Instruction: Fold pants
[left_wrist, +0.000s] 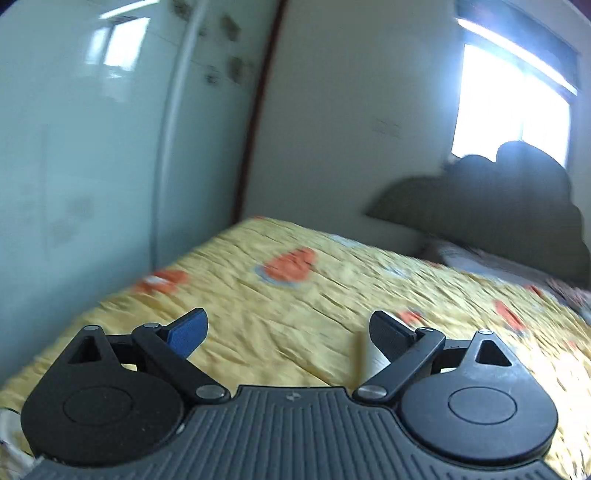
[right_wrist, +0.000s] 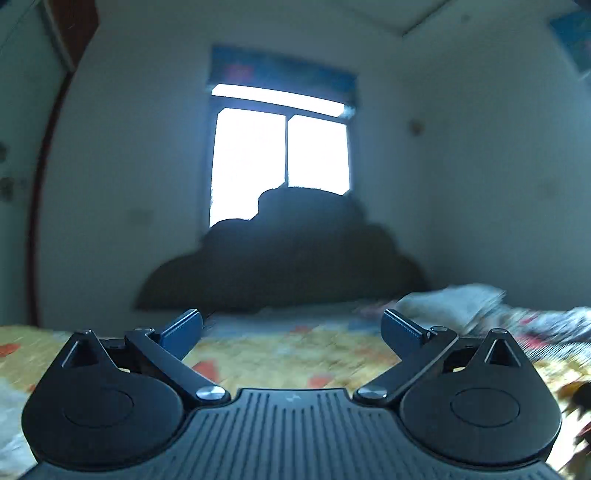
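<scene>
1. Left gripper: jaws spread wide, nothing between them, above the yellow bedspread.
2. Right gripper: jaws fully apart, empty, facing the window.
3. Pants: not identifiable in either view.
4. No legible writing; both views blurred.

The bedspread is yellow, quilted in fine wavy lines, with scattered orange patches ringed in pale blue. The wardrobe door is glossy pale green-white with faint grey motifs. A dark red-brown trim strip edges the off-white wall. The heap of bedding by the window is dark, nearly black against the light. The window blind is blue with reddish blotches. A pale grey-white cloth lies beside a multicoloured one. Both grippers are black; the left gripper's finger pad is blue.
</scene>
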